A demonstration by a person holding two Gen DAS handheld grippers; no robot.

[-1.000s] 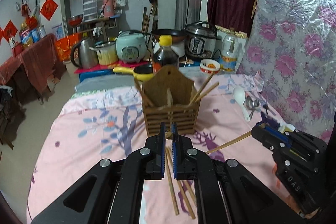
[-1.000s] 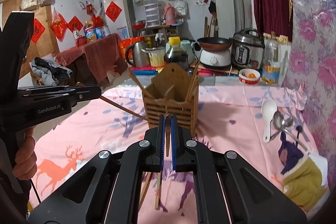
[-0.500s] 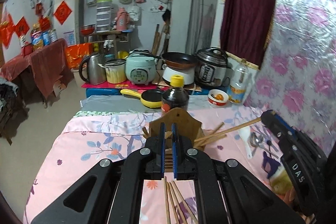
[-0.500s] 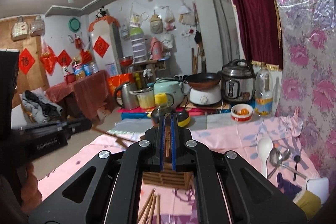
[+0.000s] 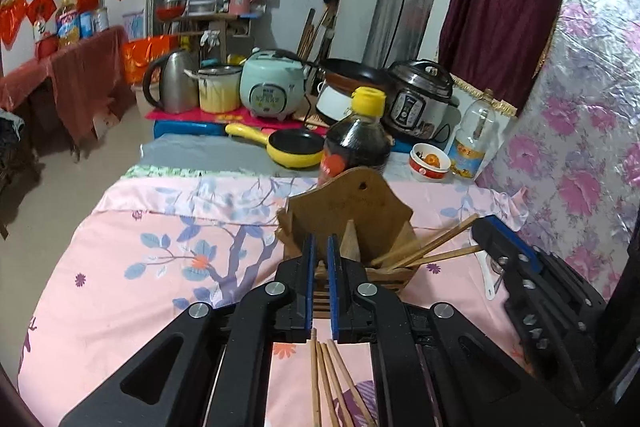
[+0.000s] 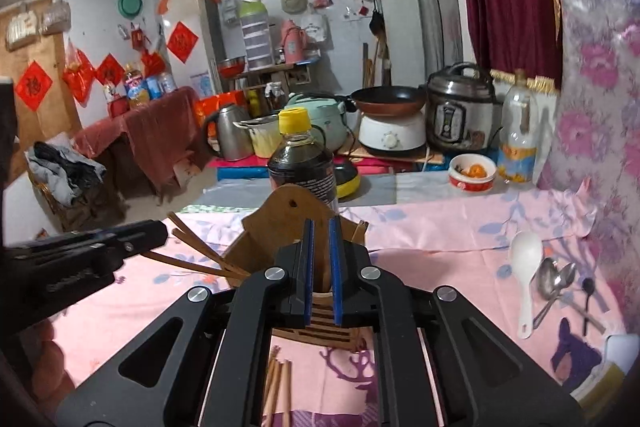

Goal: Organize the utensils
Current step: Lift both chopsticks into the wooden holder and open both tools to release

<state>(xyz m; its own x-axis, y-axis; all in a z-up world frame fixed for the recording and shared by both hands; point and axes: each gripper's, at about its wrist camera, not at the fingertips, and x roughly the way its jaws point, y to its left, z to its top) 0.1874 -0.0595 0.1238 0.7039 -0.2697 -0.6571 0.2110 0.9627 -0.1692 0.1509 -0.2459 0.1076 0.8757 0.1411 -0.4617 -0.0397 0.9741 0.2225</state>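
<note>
A wooden utensil holder point(image 5: 352, 223) stands on the pink tablecloth and holds several chopsticks point(image 5: 424, 247). My left gripper point(image 5: 319, 247) is just in front of it, jaws slightly apart with nothing seen between them. Loose chopsticks point(image 5: 328, 379) lie on the cloth below it. My right gripper point(image 6: 322, 231) is over the holder point(image 6: 280, 223), jaws slightly apart and empty. In the left wrist view the right gripper's tip point(image 5: 496, 235) sits by the slanted chopsticks. More loose chopsticks point(image 6: 278, 383) lie under the right gripper.
A white rice spoon point(image 6: 526, 267) and metal spoons point(image 6: 554, 277) lie at the right. A dark sauce bottle point(image 6: 302, 163) stands behind the holder. A bowl point(image 6: 472, 173), a clear bottle point(image 6: 518, 135), pots and cookers fill the back. The flowered wall point(image 6: 592, 107) borders the right.
Both grippers rose and moved to the holder. The chopstick each one held now stands in the holder, and both pairs of jaws have parted a little.
</note>
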